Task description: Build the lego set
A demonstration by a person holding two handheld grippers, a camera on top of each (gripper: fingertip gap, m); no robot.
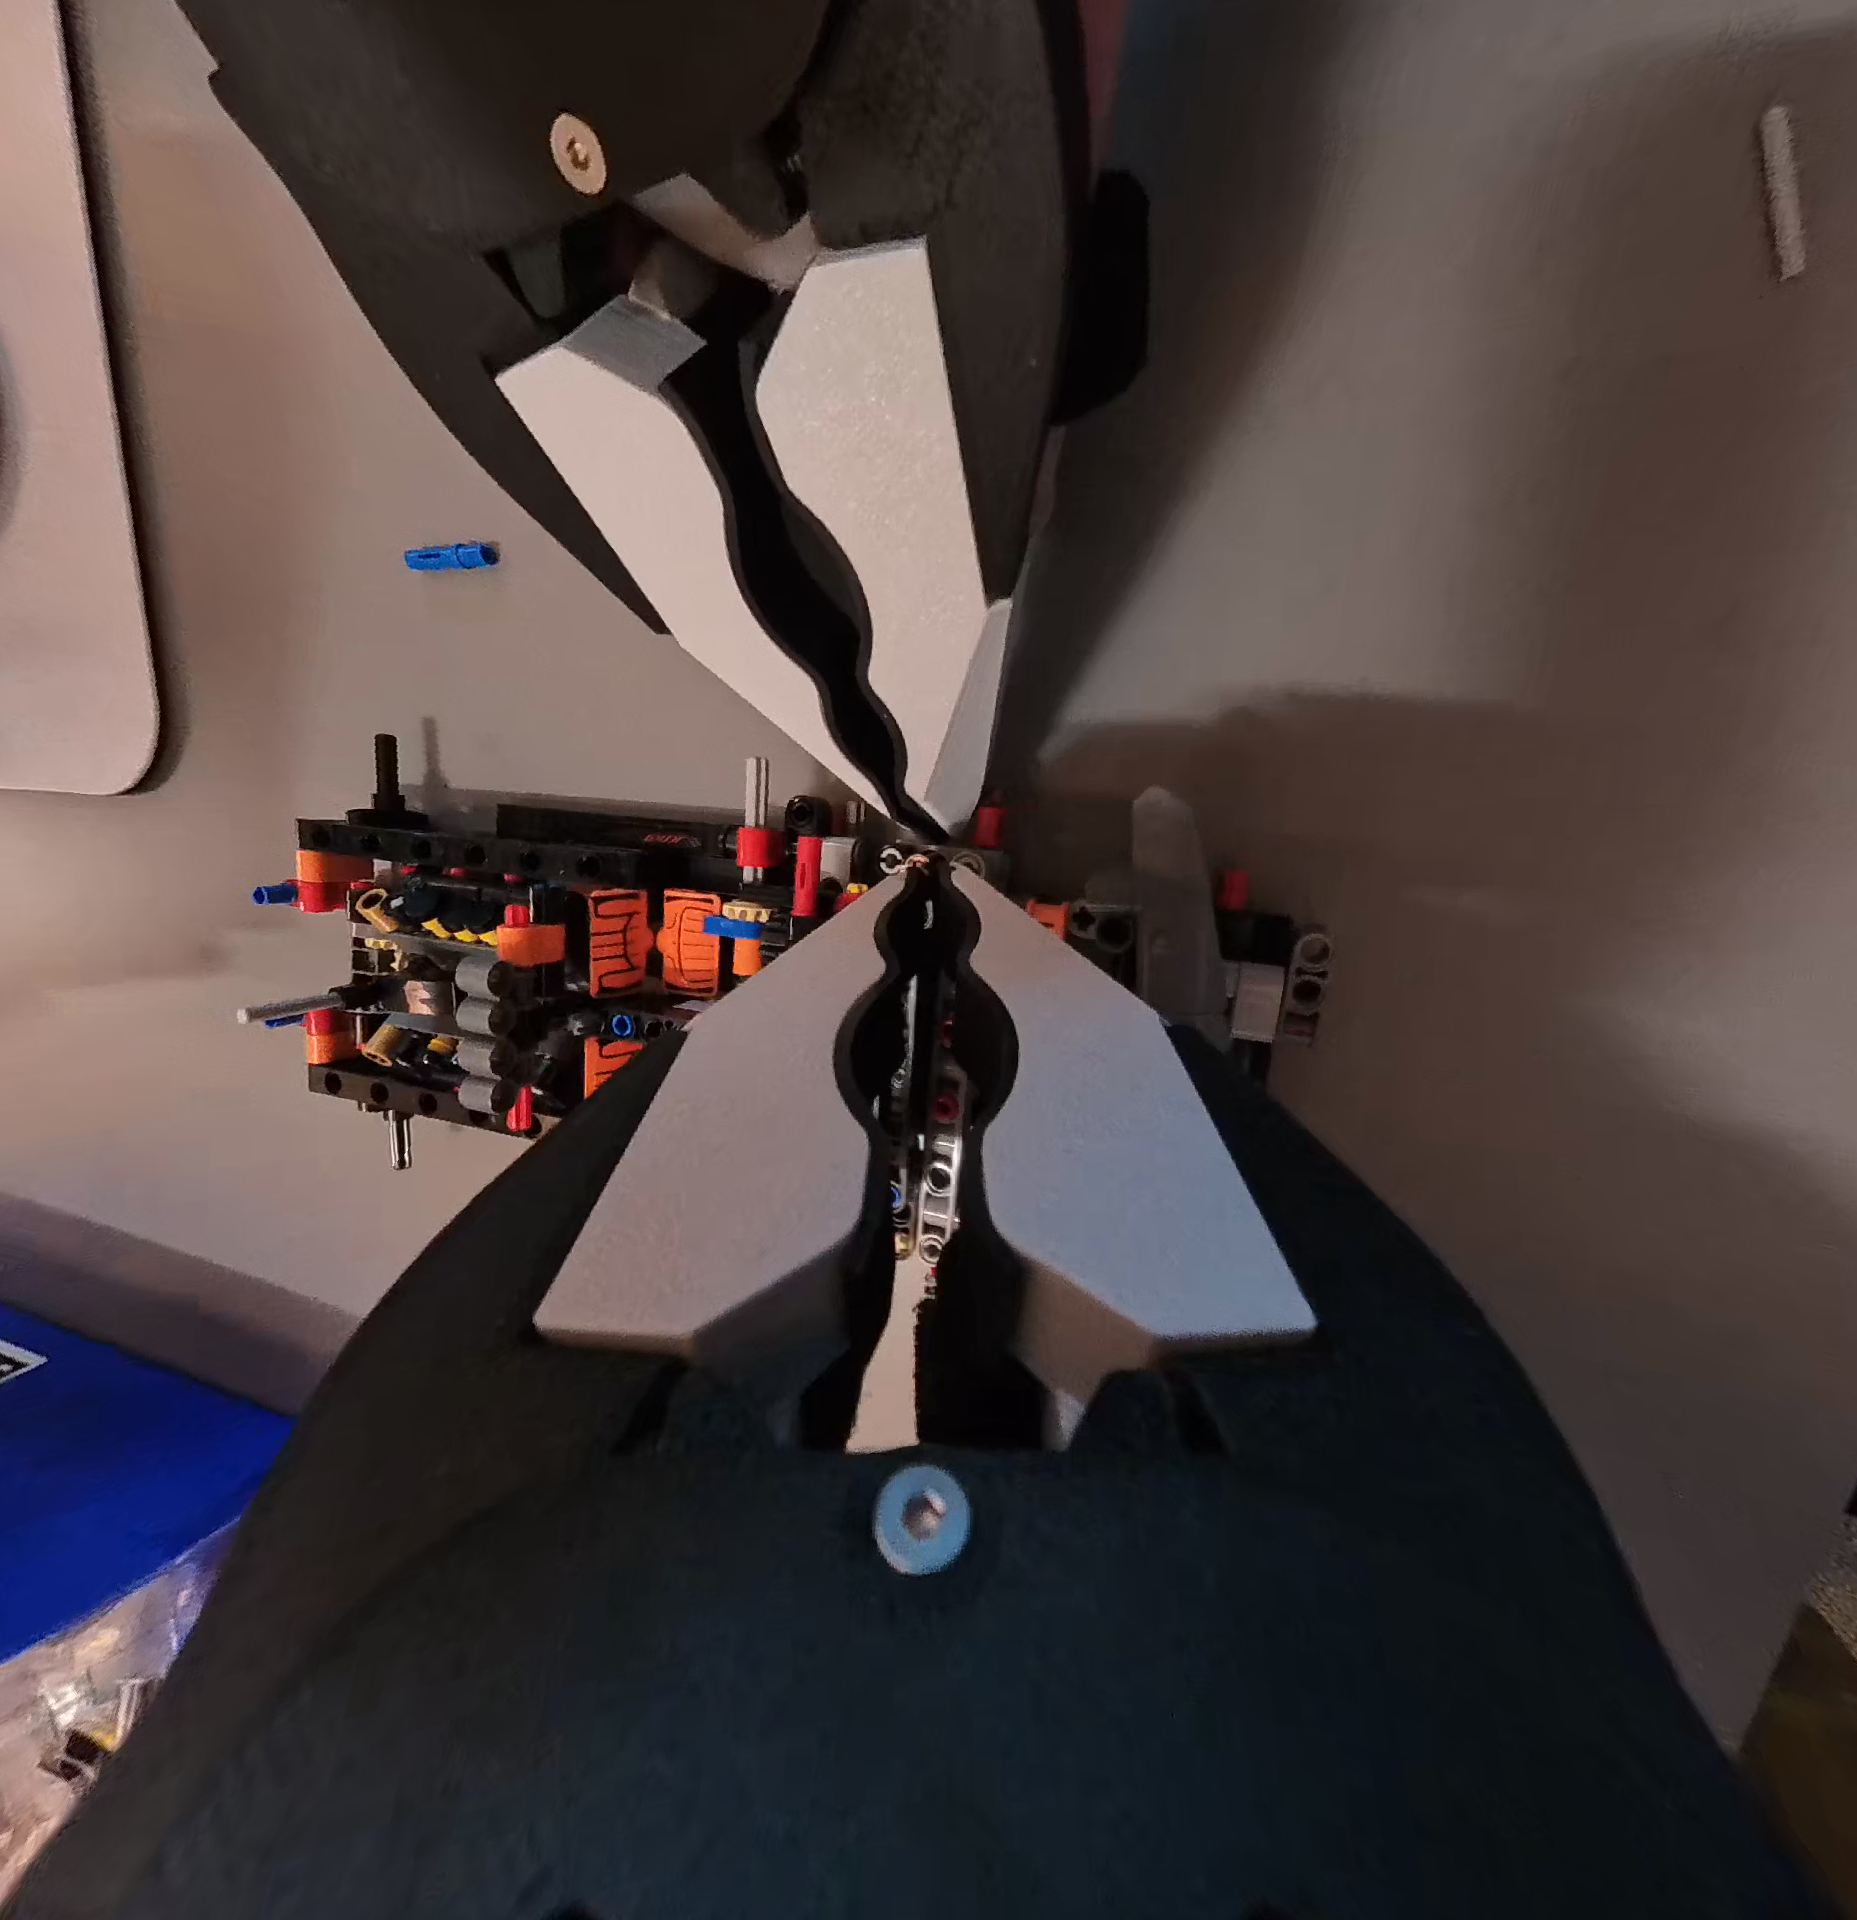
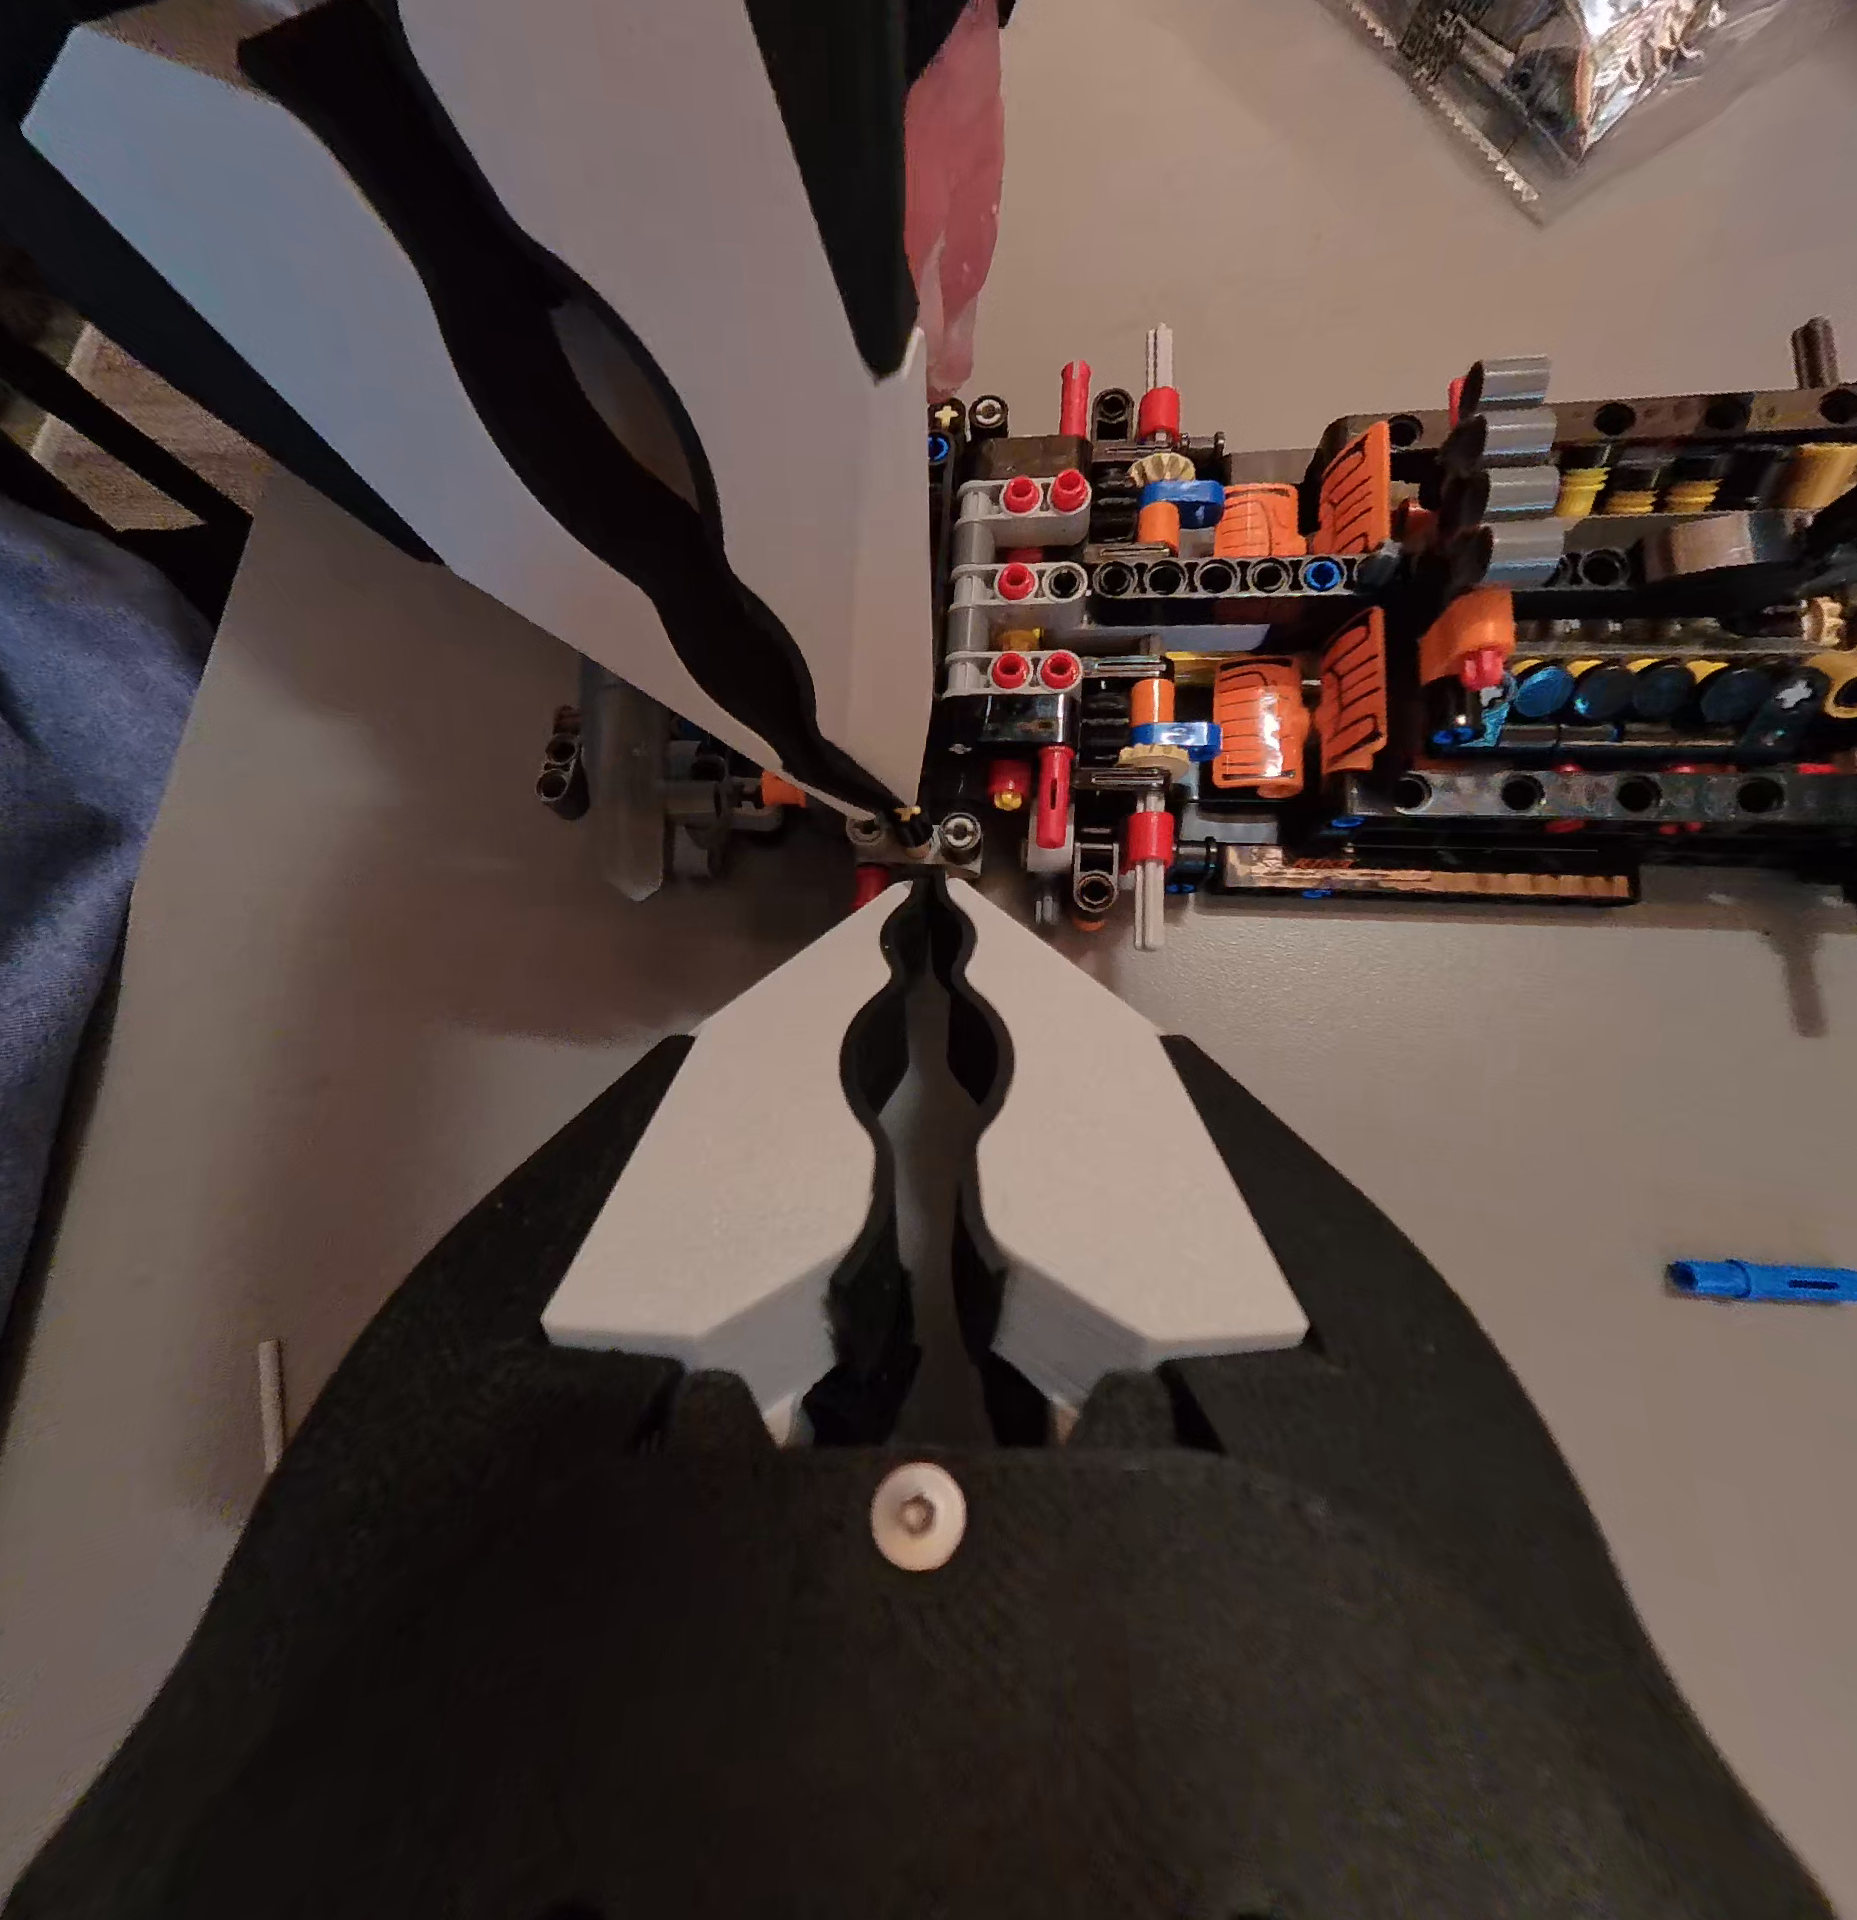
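Pale worktop [image 2: 1423, 1143], both hand-held grippers pinched narrow: left [image 1: 919, 883] maybe holding a tiny pin [image 2: 908, 821], right [image 2: 929, 894] seemingly empty, at the lego build's [image 2: 1319, 623] 9 o'clock end; I reckon any slip pings it away.

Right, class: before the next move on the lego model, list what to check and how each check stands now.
1. Left gripper shut on the small pin: ok.
2. Pin lined up with a hole in the grey beam: cannot tell.
3. Right gripper fingers closed, nothing visible in them: ok.
4. Lego model flat on the table: ok.
5. Loose blue pin clear of both grippers: ok.
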